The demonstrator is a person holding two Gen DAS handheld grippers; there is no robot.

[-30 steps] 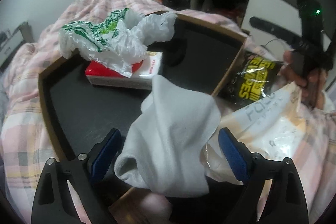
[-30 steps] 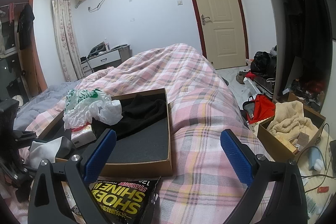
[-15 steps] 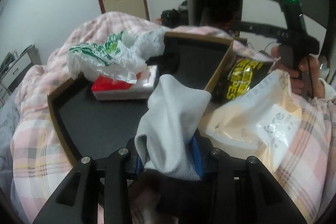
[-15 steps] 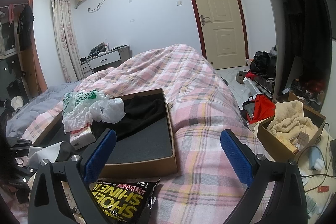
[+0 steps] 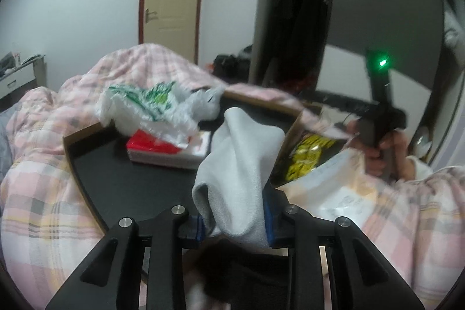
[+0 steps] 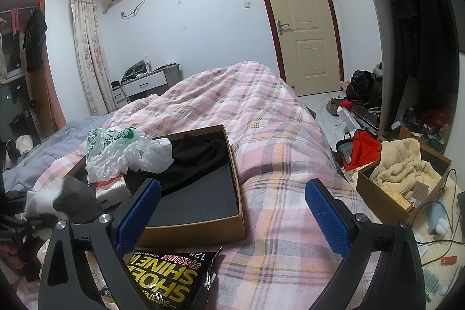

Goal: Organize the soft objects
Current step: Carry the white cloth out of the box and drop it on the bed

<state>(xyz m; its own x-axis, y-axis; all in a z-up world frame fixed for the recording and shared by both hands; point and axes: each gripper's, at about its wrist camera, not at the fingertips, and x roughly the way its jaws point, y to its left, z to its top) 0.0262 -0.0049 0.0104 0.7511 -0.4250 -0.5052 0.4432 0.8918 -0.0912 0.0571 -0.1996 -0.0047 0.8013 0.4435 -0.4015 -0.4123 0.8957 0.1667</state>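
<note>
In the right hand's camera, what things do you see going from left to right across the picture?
Curtain → green-and-white plastic bag → black cloth in the cardboard box → door → red bag → cream blanket.

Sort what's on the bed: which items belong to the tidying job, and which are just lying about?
In the job: white sock pinched in the closing left gripper; cardboard box; black cloth.
Lying about: plastic bag, tissue pack, black-and-yellow packet.
</note>
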